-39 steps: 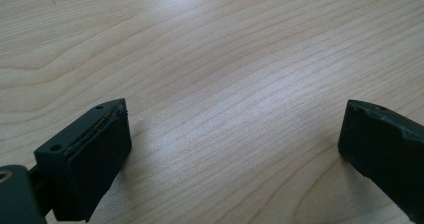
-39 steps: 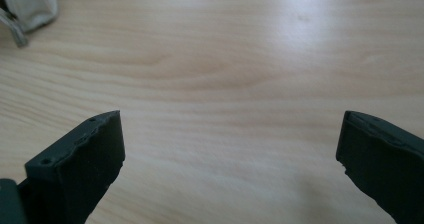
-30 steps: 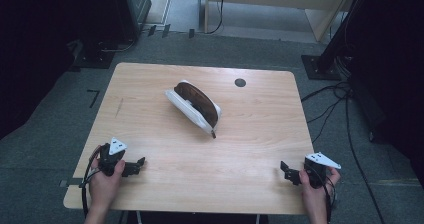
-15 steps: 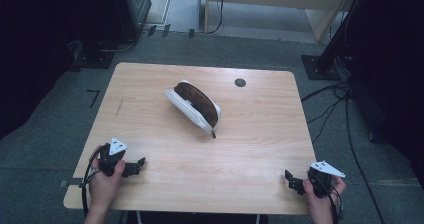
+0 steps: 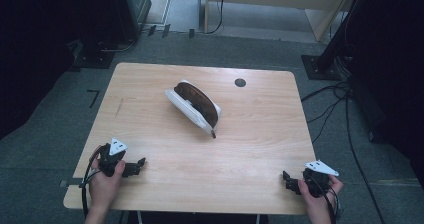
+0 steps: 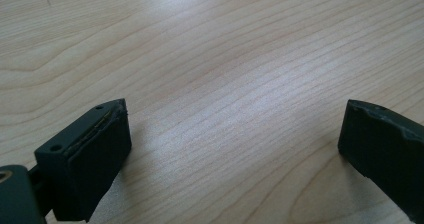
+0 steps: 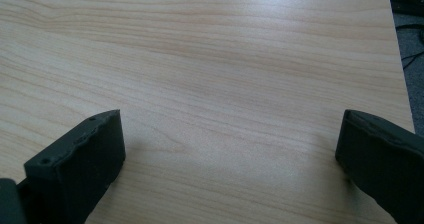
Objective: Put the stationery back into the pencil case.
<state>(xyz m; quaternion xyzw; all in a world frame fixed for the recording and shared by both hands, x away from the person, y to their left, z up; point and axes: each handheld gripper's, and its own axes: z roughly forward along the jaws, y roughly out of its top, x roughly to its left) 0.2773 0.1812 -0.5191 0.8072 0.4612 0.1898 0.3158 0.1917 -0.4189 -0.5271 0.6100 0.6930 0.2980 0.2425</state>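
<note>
Grippers two, left gripper, right gripper, one pouch, one table

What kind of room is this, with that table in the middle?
Probably a lab or recording studio rather than a home. A bare wooden table stands on grey carpet, black cables trail across the floor beside a black stand base, and a person holds the left gripper and the right gripper.

Bare table lies open between both near corners; only the pouch blocks the middle.
</note>
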